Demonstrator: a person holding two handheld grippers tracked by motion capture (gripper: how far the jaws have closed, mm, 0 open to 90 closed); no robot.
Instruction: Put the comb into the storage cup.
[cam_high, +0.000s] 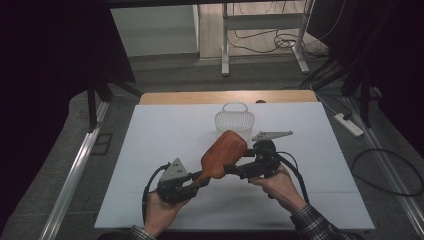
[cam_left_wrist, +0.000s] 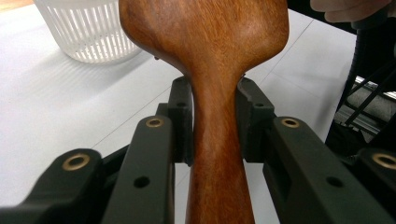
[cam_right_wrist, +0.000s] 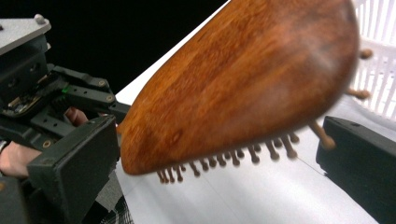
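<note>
You're holding the wooden hairbrush (cam_high: 223, 154) up off the white table (cam_high: 150, 150), in front of the white basket (cam_high: 235, 120). Your left gripper (cam_left_wrist: 215, 122) is clamping the handle at its neck, both pads pressing the wood from either side; in the high view that gripper (cam_high: 200, 179) is sitting at the brush's lower end. The head is tilting up and away toward the basket, bristles (cam_right_wrist: 261, 151) facing down.

Your right gripper (cam_right_wrist: 219, 154) is standing with its jaws spread wide around the brush head, one jaw off each side, neither touching the wood. So it's loose, gripping nothing. In the high view it (cam_high: 239, 169) is sitting just beside the head, on the right.

Step in hand, as I'm judging it: a handover between the two tools, or the right one steadying the head before the brush is going into the basket. Can't tell which way it's going.

Next move, if the right one is taking over: you're needing to close squarely across the head's edges, clear of the bristles, and get a firm hold before the left one is letting go. Head is wide and smooth, so slipping is the risk. Basket is near, so little travel is needed.
</note>
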